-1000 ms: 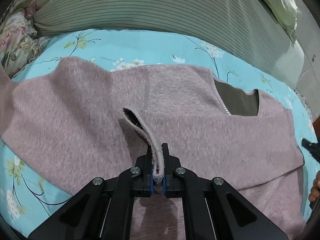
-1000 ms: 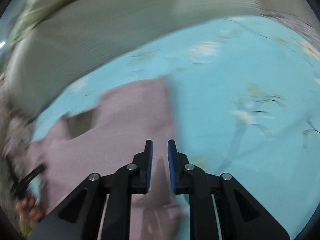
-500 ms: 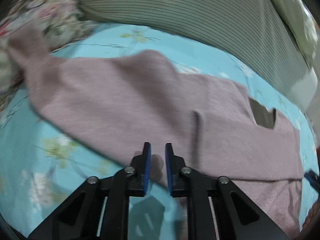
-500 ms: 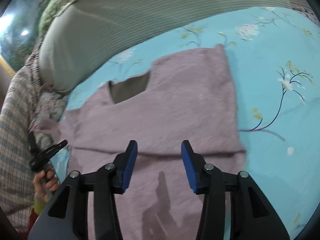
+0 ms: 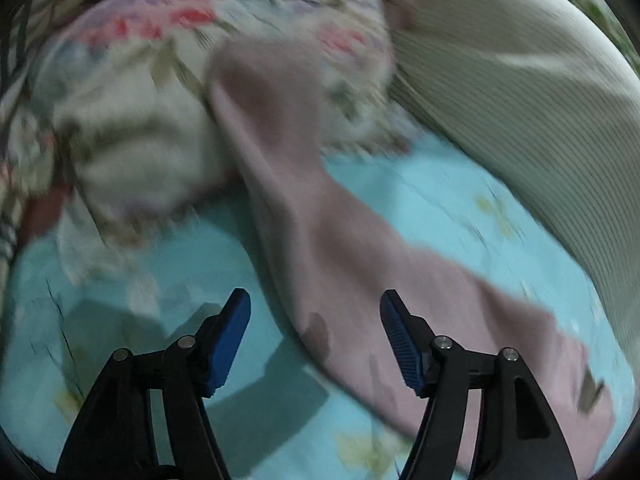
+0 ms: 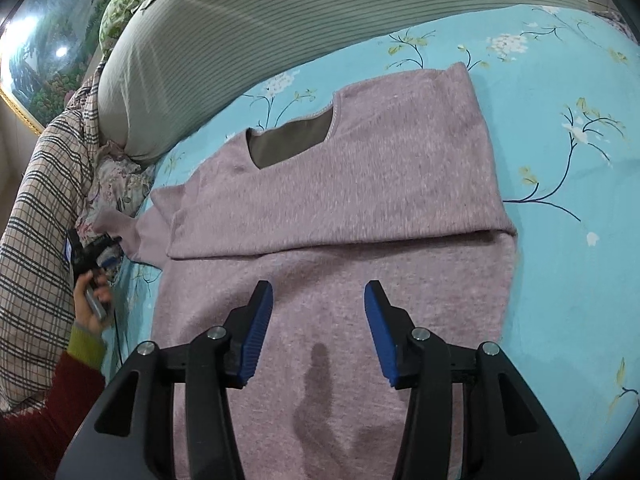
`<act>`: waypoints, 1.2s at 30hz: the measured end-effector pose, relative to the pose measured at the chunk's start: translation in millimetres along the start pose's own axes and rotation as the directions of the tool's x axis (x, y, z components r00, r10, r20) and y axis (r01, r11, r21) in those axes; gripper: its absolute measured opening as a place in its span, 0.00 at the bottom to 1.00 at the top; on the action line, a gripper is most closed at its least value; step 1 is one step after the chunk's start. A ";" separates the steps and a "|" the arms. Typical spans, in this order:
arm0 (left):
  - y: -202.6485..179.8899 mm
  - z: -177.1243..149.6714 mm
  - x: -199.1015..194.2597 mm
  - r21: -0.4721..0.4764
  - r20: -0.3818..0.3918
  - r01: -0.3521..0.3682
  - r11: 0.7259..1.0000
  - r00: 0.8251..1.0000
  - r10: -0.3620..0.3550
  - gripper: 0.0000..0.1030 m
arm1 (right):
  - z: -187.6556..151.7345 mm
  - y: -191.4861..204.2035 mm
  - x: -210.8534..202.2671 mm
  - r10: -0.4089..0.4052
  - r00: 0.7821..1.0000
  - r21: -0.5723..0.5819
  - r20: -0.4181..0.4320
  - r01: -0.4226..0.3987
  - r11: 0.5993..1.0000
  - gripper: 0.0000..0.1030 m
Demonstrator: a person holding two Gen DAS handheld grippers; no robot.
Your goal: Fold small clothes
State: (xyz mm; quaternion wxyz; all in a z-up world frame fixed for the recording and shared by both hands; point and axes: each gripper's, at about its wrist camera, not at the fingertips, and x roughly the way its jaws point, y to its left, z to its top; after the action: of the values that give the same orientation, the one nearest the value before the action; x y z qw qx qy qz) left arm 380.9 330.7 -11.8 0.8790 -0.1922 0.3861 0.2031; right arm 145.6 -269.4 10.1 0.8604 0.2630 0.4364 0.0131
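Note:
A pink fuzzy sweater (image 6: 340, 184) lies flat on the light-blue flowered sheet (image 6: 568, 208), one part folded across the body, grey lining showing at the neck (image 6: 292, 140). My right gripper (image 6: 318, 284) hovers open above the sweater's near part with nothing between its pads. In the blurred left wrist view the sweater's sleeve (image 5: 288, 184) runs from the sheet up onto floral bedding. My left gripper (image 5: 314, 294) stands over that sleeve, its jaws opening, the pads not touching the cloth. The left gripper (image 6: 94, 250) also shows at the sweater's left edge, held by a hand (image 6: 92, 308).
A long grey striped bolster (image 6: 240, 40) lies along the far side of the bed. Floral bedding (image 5: 132, 128) and a plaid cloth (image 6: 40, 220) are heaped at the left. A framed landscape picture (image 6: 40, 48) hangs behind. Bare sheet stretches to the right of the sweater.
The left gripper let go of the sweater's edge, swung left to the sleeve and opened wide. The right gripper opened wider and settled over the sweater's near part.

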 end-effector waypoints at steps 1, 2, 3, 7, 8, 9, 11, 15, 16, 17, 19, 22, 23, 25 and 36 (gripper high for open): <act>5.1 12.3 5.0 -0.016 0.012 -0.023 1.000 1.000 0.023 0.69 | -0.1 0.9 0.4 0.000 1.000 0.003 0.000 0.000 1.000 0.48; 11.9 24.8 10.8 -0.035 0.016 -0.033 0.999 0.999 0.034 0.69 | 0.0 1.8 0.5 0.000 1.000 0.002 -0.002 0.000 1.000 0.48; 17.1 33.7 16.0 -0.050 0.013 -0.036 0.998 0.999 0.037 0.69 | 0.0 2.7 0.3 -0.001 1.000 0.000 -0.002 0.001 1.000 0.48; 24.4 60.3 37.7 -0.065 -0.006 -0.069 0.996 0.998 0.069 0.37 | -0.3 4.4 -1.1 -0.004 1.000 -0.008 -0.001 0.004 1.000 0.48; 24.1 62.5 41.9 -0.052 -0.019 -0.058 0.997 0.998 0.057 0.04 | -0.6 4.4 -1.2 -0.005 1.000 -0.009 -0.001 0.005 1.000 0.48; 23.2 61.2 42.0 -0.048 -0.025 -0.048 0.998 0.999 0.047 0.04 | -0.9 4.1 -1.1 -0.003 1.000 -0.008 -0.002 0.003 1.000 0.48; 16.1 55.7 30.4 -0.020 0.020 -0.025 0.999 0.999 0.026 0.04 | -1.9 5.0 -0.6 0.000 1.000 -0.005 -0.004 0.000 1.000 0.48; -9.0 32.0 -5.4 0.068 0.088 0.041 0.997 0.995 -0.047 0.03 | -4.1 9.3 3.0 0.018 1.000 -0.011 -0.013 -0.018 1.000 0.48; -17.5 24.5 -14.4 0.087 0.098 0.066 0.994 0.992 -0.074 0.03 | -5.6 11.2 3.5 0.024 1.000 -0.011 -0.013 -0.024 1.000 0.48; -27.2 15.4 -25.1 0.109 0.107 0.094 0.990 0.989 -0.106 0.03 | -7.0 12.7 3.8 0.030 0.999 -0.011 -0.013 -0.030 0.999 0.48; -43.5 -1.1 -43.7 0.137 0.116 0.143 0.980 0.980 -0.160 0.03 | -9.4 15.7 3.1 0.040 0.999 -0.015 -0.011 -0.040 0.999 0.48; -77.0 -29.3 -71.6 0.174 0.105 0.252 0.952 0.957 -0.272 0.03 | -12.0 16.5 -0.2 0.046 0.999 -0.016 -0.006 -0.046 0.999 0.48; -90.9 -40.9 -80.9 0.193 0.098 0.287 0.938 0.946 -0.310 0.03 | -12.7 15.6 -2.4 0.048 0.999 -0.013 -0.002 -0.048 0.999 0.48; -119.1 -60.3 -92.9 0.230 0.079 0.344 0.910 0.926 -0.370 0.03 | -13.7 12.0 -8.5 0.046 0.999 -0.007 0.012 -0.046 0.999 0.48; -275.5 -179.2 -139.4 0.383 -0.180 0.619 0.686 0.778 -0.602 0.03 | -17.0 -27.8 -35.3 0.014 0.997 0.090 0.077 -0.021 0.996 0.48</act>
State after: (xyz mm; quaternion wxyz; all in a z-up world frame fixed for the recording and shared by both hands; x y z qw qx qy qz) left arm 326.2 -19.5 31.0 0.9082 -0.1191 0.3518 -0.1928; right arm 105.1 -294.7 15.3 0.8635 0.3059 0.4010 -0.0091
